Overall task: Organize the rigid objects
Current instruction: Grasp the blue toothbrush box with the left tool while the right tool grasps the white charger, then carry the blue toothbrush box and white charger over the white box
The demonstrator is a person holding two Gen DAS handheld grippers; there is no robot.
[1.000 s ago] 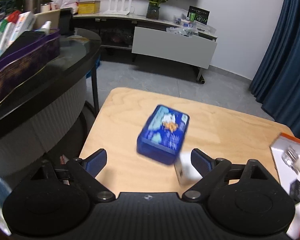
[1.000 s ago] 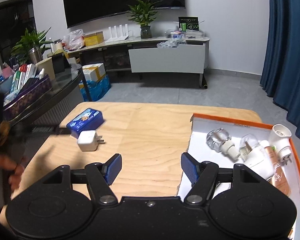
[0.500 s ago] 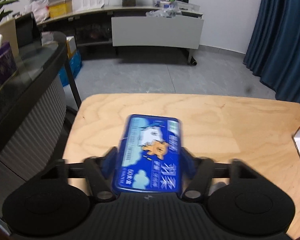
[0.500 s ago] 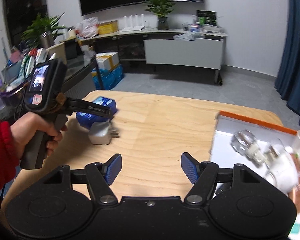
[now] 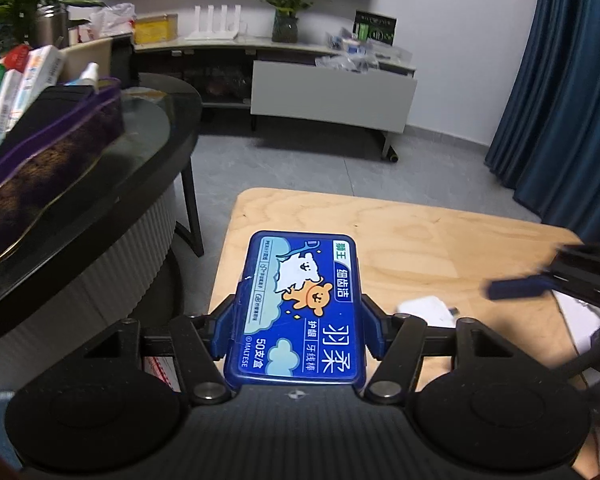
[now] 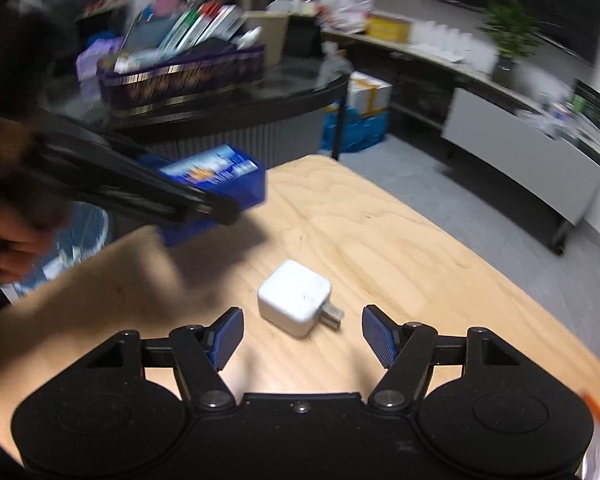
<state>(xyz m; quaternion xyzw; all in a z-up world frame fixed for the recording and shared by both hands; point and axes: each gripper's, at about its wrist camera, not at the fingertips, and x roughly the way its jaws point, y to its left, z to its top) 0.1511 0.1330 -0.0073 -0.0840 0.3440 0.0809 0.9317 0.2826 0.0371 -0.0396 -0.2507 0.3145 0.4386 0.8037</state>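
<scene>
I am clamping the left gripper point(image 5: 296, 330) on the blue floss-pick box point(image 5: 298, 308), lifted off the wooden table point(image 6: 380, 240), while my spread right gripper point(image 6: 302, 334) is nearing the white charger point(image 6: 294, 298), risking knocking it away.

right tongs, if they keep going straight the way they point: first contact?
Most likely the white charger. It lies on the wooden table just ahead of the right tongs, roughly centred between the open, empty fingers, prongs to the right. Depth is hard to judge; the tips might meet the tabletop first.
</scene>
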